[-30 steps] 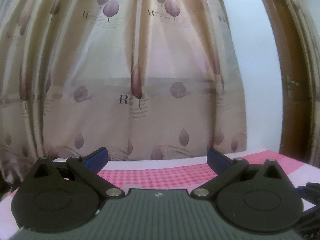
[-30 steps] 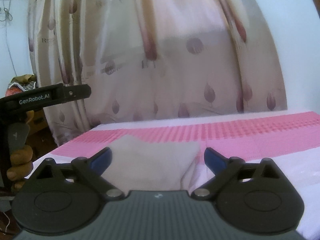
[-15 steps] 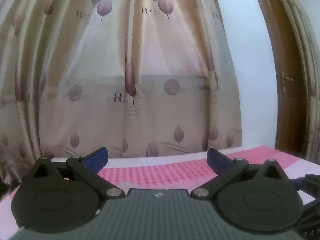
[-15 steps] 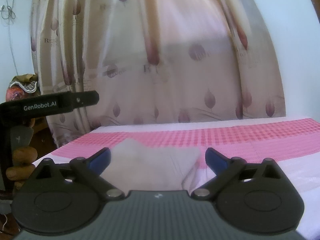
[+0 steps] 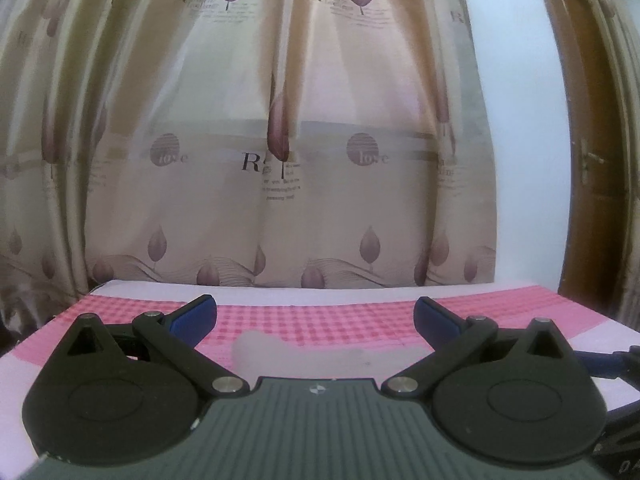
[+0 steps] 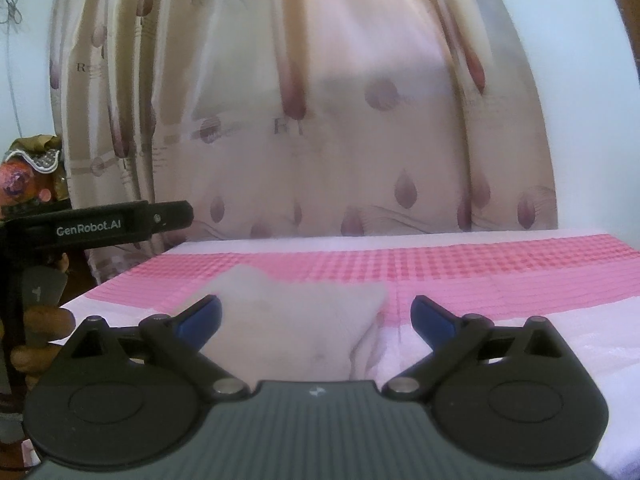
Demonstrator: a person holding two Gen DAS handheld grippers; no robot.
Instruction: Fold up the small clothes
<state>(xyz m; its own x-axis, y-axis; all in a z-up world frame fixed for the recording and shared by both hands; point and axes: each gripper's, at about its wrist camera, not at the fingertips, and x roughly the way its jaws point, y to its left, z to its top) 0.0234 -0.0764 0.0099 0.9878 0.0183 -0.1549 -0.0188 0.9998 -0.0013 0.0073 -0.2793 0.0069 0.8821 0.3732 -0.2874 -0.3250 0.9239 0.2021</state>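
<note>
Right wrist view: one small grey garment (image 6: 296,332) is lying flat on the pink checked bedspread (image 6: 500,276), directly ahead of and between the right gripper (image 6: 316,314) fingers, likely laid out for a first fold. Jaws are standing wide, gripping nothing. Left gripper (image 5: 314,316) is likewise gaping wide and empty, hovering with the garment's edge just ahead of its fingers. Two grippers, one garment. A hand (image 6: 36,344) is holding the left tool's handle. Leaf-print curtain (image 5: 280,140) is hanging beyond the bed.
</note>
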